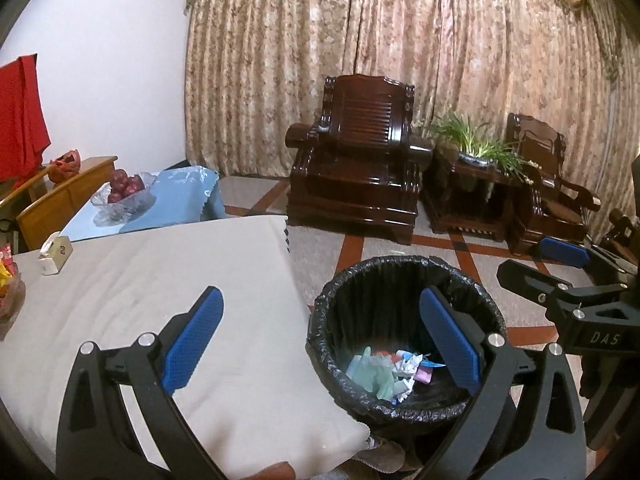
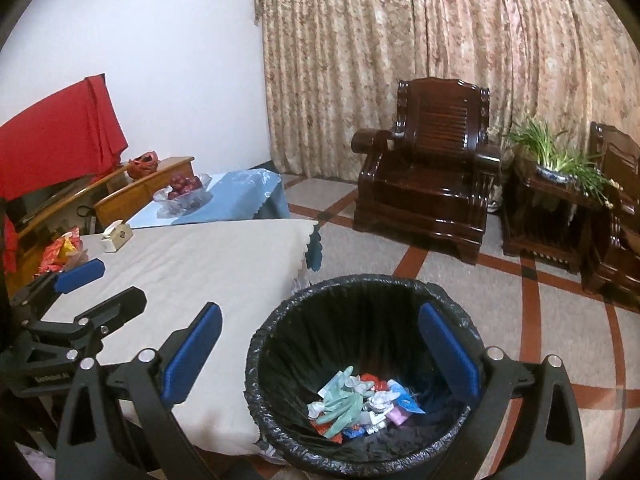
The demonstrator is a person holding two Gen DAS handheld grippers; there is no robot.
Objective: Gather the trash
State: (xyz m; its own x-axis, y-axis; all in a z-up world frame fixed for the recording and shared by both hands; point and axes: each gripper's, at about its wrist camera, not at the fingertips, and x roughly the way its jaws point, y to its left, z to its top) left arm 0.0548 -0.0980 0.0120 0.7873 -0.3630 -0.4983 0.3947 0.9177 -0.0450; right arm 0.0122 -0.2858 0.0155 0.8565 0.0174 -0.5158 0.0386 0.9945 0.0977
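A round bin lined with a black bag (image 1: 400, 280) (image 2: 360, 292) stands on the floor beside a table with a cream cloth (image 1: 160, 280) (image 2: 208, 264). Mixed trash (image 1: 384, 372) (image 2: 360, 404) lies in its bottom: pale green gloves, crumpled paper, coloured wrappers. My left gripper (image 1: 320, 344) is open and empty, above the table's corner and the bin's rim. My right gripper (image 2: 320, 348) is open and empty over the bin. The right gripper also shows at the right edge of the left wrist view (image 1: 560, 264). The left gripper shows at the left of the right wrist view (image 2: 104, 284).
A small tissue box (image 1: 54, 254) (image 2: 116, 236) and a snack basket (image 2: 64, 250) sit on the table's far left. A glass bowl of red fruit (image 1: 126, 196) (image 2: 182, 192) stands on a blue cloth behind. Dark wooden armchairs (image 1: 356, 160) (image 2: 428, 172) and a plant (image 2: 556, 160) stand by the curtain.
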